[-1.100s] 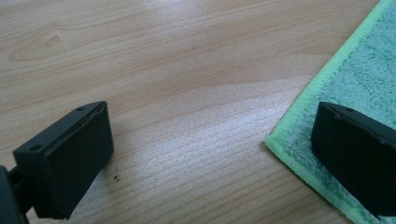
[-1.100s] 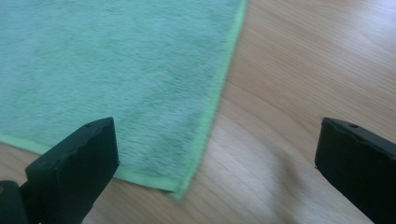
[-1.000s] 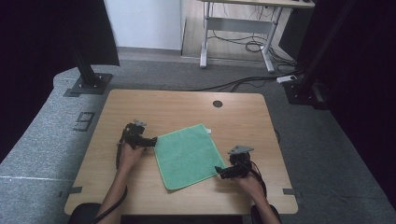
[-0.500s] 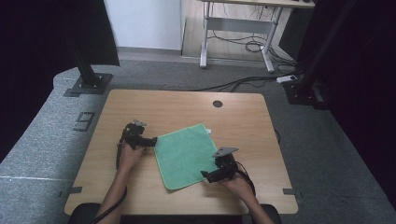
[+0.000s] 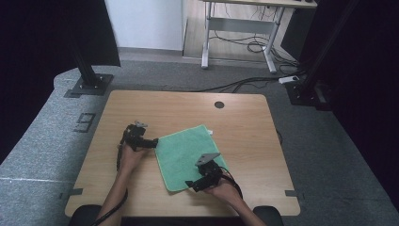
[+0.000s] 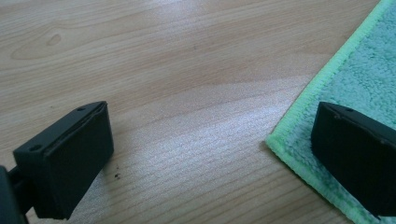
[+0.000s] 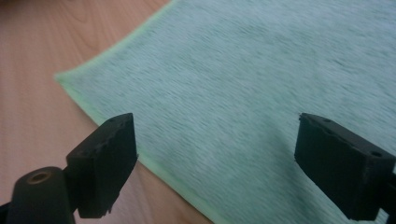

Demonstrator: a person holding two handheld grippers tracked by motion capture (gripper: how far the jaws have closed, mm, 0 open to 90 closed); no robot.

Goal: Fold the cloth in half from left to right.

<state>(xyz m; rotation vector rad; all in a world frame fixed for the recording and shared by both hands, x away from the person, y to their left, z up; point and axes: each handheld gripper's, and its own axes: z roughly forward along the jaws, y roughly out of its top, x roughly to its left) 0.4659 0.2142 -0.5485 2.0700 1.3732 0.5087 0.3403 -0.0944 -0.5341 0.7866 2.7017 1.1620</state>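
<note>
Fingers [image 7: 212,168] astride towel [image 7: 261,93] edge — (close-up)

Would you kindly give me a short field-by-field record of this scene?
surface: wooden table
item: green cloth, flat and unfolded
left gripper: open at the cloth's left edge, one jaw over the cloth
right gripper: over the cloth's near edge, jaws wide though they have just been closing, gripping nothing

Table [image 5: 244,122]: we see light wood with a round dark cable hole [image 5: 219,104] near its far edge
Floor [image 5: 329,155]: grey carpet; black cables [image 5: 244,84] trail across it
Background: we note a white-legged desk [image 5: 240,33]; black stand base [image 5: 89,84] at far left
</note>
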